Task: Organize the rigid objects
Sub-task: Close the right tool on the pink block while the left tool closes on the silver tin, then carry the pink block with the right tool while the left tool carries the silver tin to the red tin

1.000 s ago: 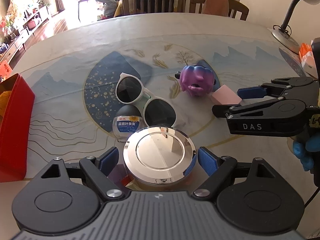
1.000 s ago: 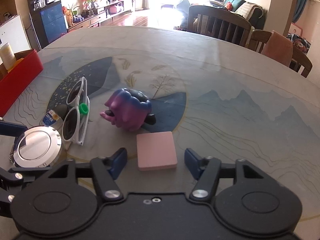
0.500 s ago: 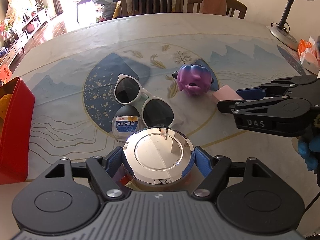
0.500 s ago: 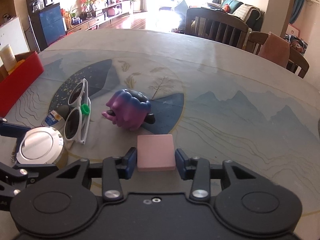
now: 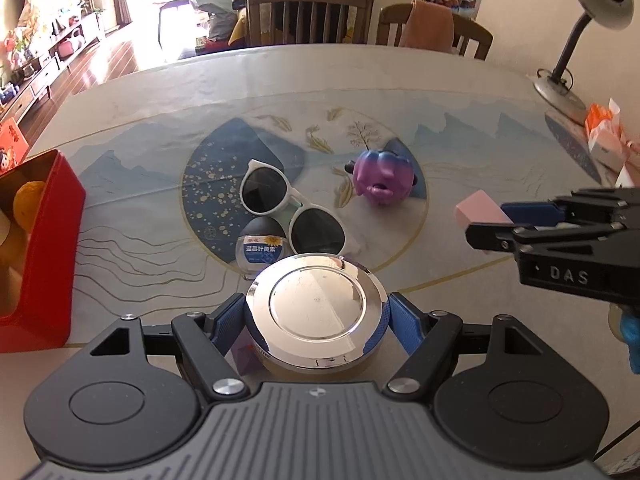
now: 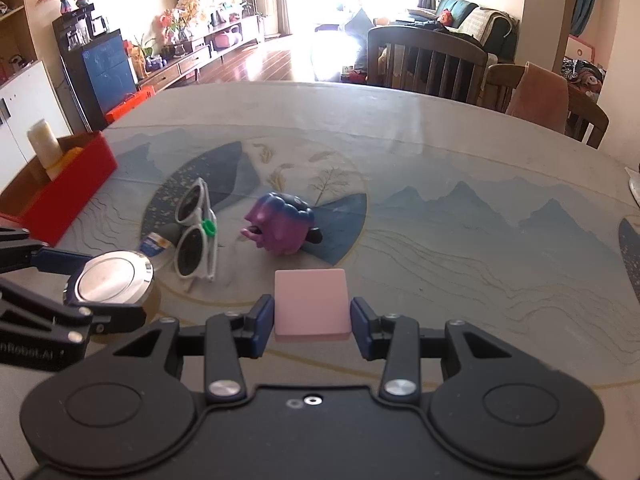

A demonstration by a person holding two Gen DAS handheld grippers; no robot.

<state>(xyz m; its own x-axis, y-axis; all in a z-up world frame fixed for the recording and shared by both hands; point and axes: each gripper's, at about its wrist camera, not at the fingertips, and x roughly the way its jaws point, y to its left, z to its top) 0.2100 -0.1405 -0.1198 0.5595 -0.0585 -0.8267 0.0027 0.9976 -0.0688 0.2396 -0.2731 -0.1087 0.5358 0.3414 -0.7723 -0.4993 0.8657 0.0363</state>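
My left gripper [image 5: 316,320] is shut on a round chrome tin [image 5: 317,309], its blue pads pressed to both sides, and holds it a little above the table. My right gripper [image 6: 312,322] is shut on a flat pink block [image 6: 311,304], lifted just clear of the tabletop. In the left wrist view the pink block [image 5: 478,210] shows at the right, in the right gripper [image 5: 500,224]. White sunglasses [image 5: 291,210], a small blue-labelled bottle [image 5: 262,245] and a purple toy [image 5: 382,179] lie on the table beyond the tin.
A red box [image 5: 52,248] with yellow things inside stands at the table's left edge. A desk lamp [image 5: 576,40] and orange packets [image 5: 604,128] sit at the far right. Wooden chairs [image 5: 308,16] line the far side. A blue-gloved hand [image 5: 632,336] holds the right gripper.
Both grippers closed: the left on the chrome tin, the right on the pink block. Both have since risen a little with their loads, the right one also shifting sideways.
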